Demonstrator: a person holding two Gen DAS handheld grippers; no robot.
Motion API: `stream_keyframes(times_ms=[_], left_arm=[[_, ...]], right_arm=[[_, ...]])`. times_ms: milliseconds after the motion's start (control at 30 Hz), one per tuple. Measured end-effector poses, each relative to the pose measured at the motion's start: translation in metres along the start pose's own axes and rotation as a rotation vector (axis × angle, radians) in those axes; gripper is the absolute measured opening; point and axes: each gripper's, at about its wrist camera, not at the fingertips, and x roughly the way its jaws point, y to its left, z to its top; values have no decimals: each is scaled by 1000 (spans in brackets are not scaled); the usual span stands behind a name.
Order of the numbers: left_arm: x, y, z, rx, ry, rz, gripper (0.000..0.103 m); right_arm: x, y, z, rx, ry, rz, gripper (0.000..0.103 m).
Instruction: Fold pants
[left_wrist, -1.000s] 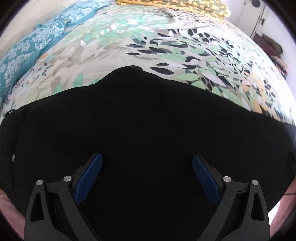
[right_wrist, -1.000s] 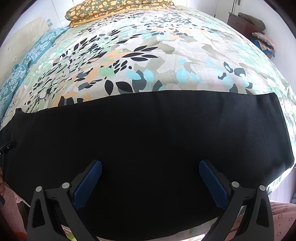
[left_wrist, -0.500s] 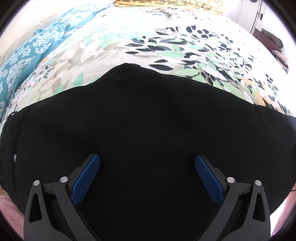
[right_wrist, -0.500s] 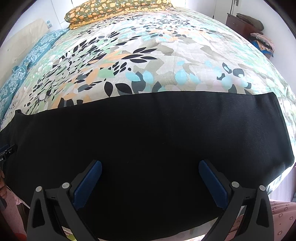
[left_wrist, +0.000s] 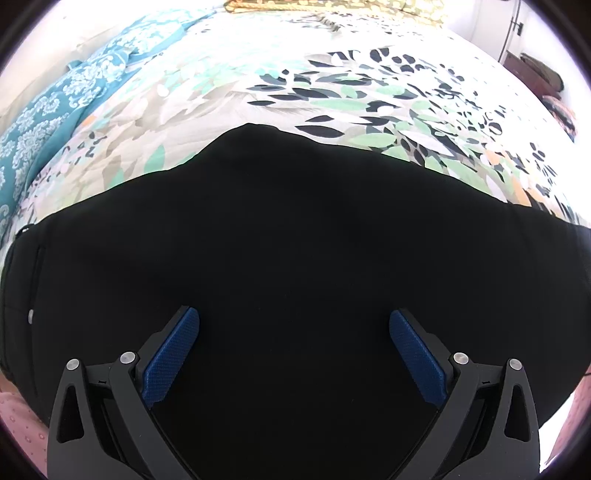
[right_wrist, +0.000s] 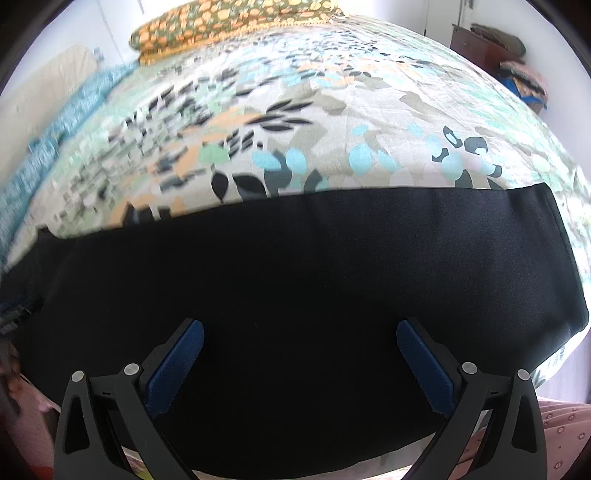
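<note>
Black pants (left_wrist: 295, 236) lie flat across the near part of a bed, folded lengthwise with the legs stacked. In the left wrist view I see the waist end, with a small button (left_wrist: 30, 315) at the far left and the crotch bulge pointing away. My left gripper (left_wrist: 294, 325) hovers open over this dark cloth, nothing between its blue pads (left_wrist: 171, 354). The right wrist view shows the leg end of the pants (right_wrist: 314, 277), its hem edge at the right. My right gripper (right_wrist: 300, 336) is open above it, holding nothing.
The bed carries a leaf-patterned cover (right_wrist: 332, 122). A teal patterned cloth (left_wrist: 48, 122) lies along the left side and an orange floral pillow (right_wrist: 229, 22) at the far end. A wooden cabinet with piled clothes (right_wrist: 495, 40) stands beyond the right edge. Pink fabric (right_wrist: 565, 435) shows at the near corner.
The left gripper has dropped closer to the pants, which fill more of its view. The right view is blurred on its left and has shifted slightly. Both grippers stay open.
</note>
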Motion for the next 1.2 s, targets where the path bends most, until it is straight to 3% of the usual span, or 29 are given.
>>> stream_keyframes(times_ms=[100,233,400,467,533,600,667,867,1000,1100,1167,1200], left_arm=[[0,0,-1,11,-1,-3,103],[0,0,-1,16,1,-4,103],[0,-1,-1,14,-1,0,103],[0,0,-1,15,-1,0,103],[0,-1,-2,16,-2,-1,103],[0,-1,-2,18,-5,-1,103],[0,-1,-2,21,-6,-2,103],[-1,-1,-3,26,-12,-3,103],[0,-1,-3,26,-15,6,103],[0,-2,-4,23,-18,8,103],[0,-1,-4,22,-21,9,103],[0,-1,-4,22,-21,9,103]], right_arm=[[-43,-48,31,147,-144,58,102],[-94,-130,80,238,-225,-3,102],[-81,-203,100,213,20,-36,101],[-68,-218,93,193,99,-3,95],[-51,-220,85,165,170,41,81],[-37,-219,77,131,221,33,76],[-25,-223,71,133,240,12,75],[-7,-233,69,153,264,61,69],[-5,-226,69,139,278,136,65],[-1,-218,68,97,310,112,63],[1,-218,68,103,335,104,43],[0,-219,69,116,344,133,20]])
